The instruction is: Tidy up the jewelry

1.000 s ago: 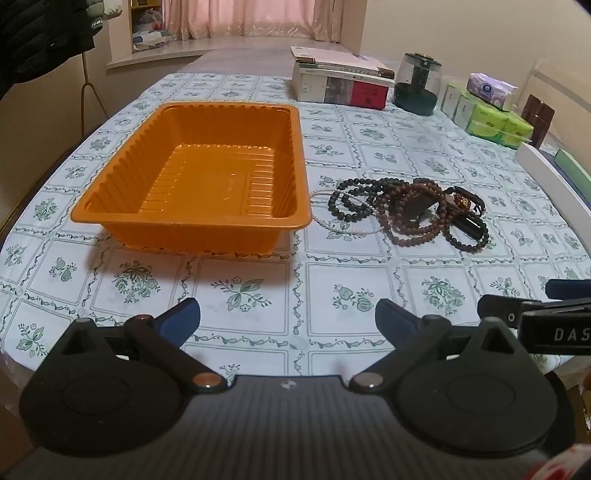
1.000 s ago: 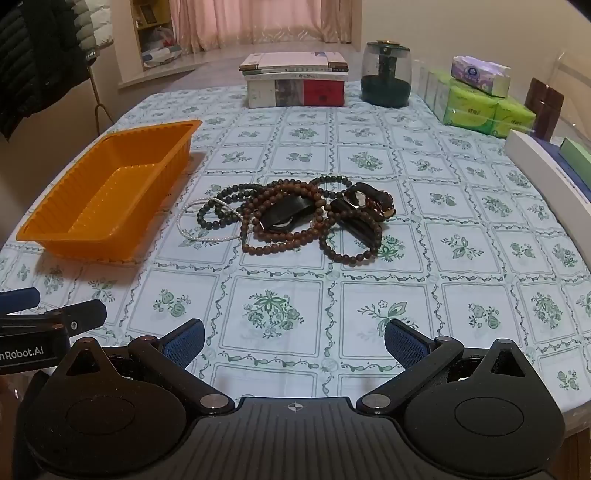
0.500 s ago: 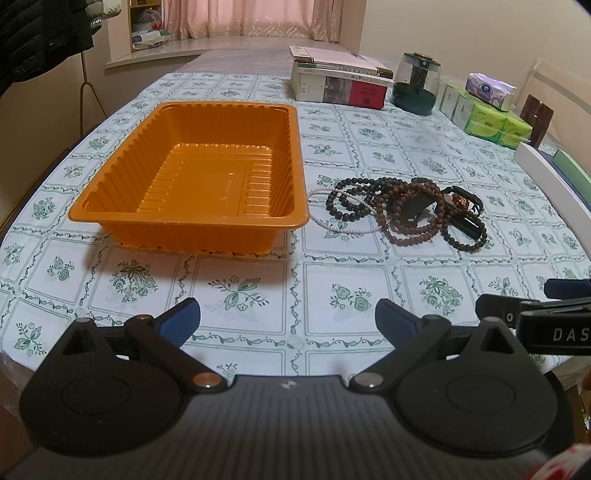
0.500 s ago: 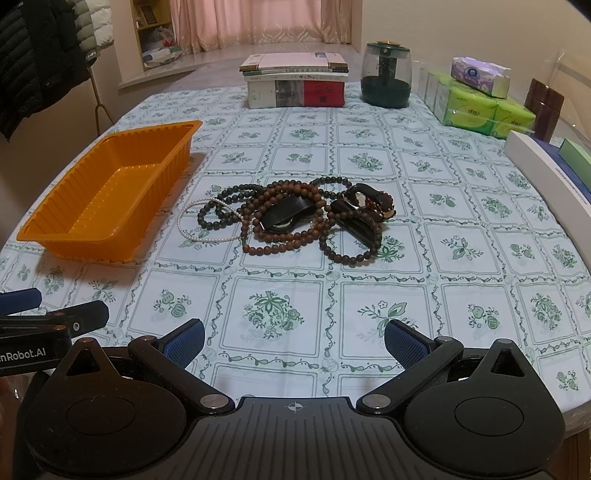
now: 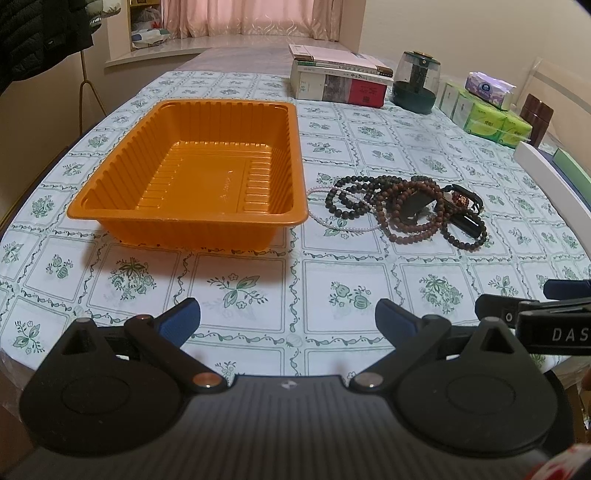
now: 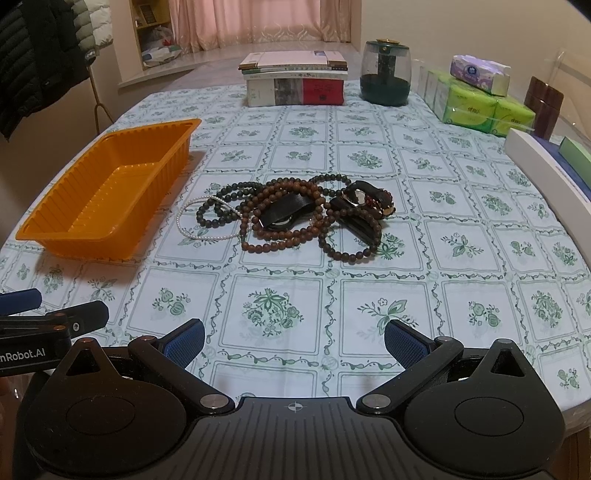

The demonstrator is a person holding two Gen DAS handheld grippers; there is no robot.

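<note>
Table [image 6: 480, 266] – tray [image 6: 110, 192], jewelry pile [image 6: 295, 218], books [image 6: 295, 85].

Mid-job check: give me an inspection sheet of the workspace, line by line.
Surface: table under a green floral cloth.
Job's things: orange tray holds nothing; tangled pile of jewelry on the cloth to its right, apart from it.
Clutter: books, jar, tissue packs, brown container at the far side; white box along the right edge.
Grippers: left gripper and right gripper open, holding nothing.
Cables: nothing seen.
Surroundings: curtains, jacket.

The tray [image 5: 192, 218] sits left of the jewelry heap [image 5: 402, 210], books [image 5: 340, 79] behind both.
</note>
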